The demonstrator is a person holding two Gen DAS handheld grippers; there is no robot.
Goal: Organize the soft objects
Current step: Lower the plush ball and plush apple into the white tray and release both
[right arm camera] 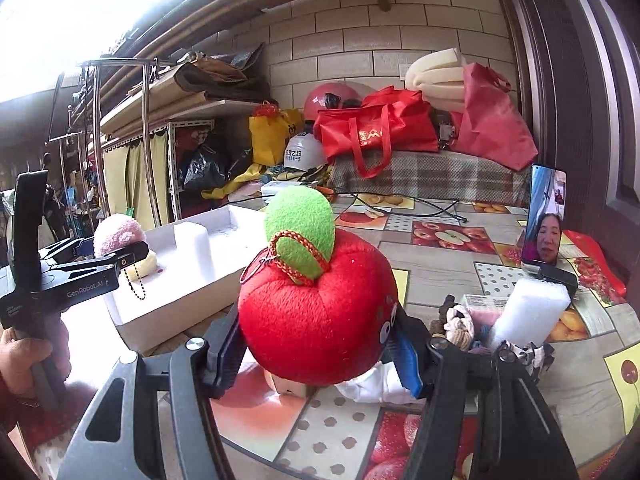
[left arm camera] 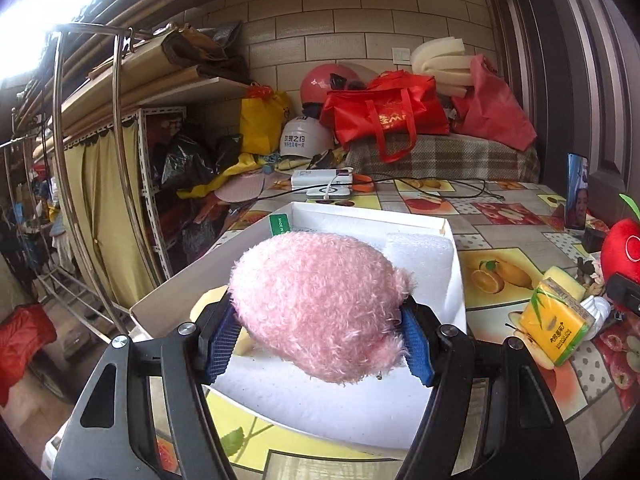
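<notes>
My left gripper (left arm camera: 318, 344) is shut on a fluffy pink plush toy (left arm camera: 320, 304) and holds it over the open white box (left arm camera: 368, 220). A pale yellow soft toy (left arm camera: 208, 300) lies in the box under it. In the right wrist view the left gripper (right arm camera: 120, 248) shows at the left, holding the pink plush (right arm camera: 118, 234) above the box (right arm camera: 168, 308). My right gripper (right arm camera: 316, 354) is shut on a red plush apple (right arm camera: 316, 316) with a green leaf, held above the table. The apple also shows at the right edge of the left wrist view (left arm camera: 624, 248).
A yellow tissue pack (left arm camera: 556, 320) and a white soft toy (right arm camera: 372, 384) lie on the fruit-print tablecloth (left arm camera: 500, 248). A white foam block (right arm camera: 532, 312) stands in a container of small items. A phone (right arm camera: 544, 216) stands at the right. Red bags (left arm camera: 384, 116) and helmets are piled behind.
</notes>
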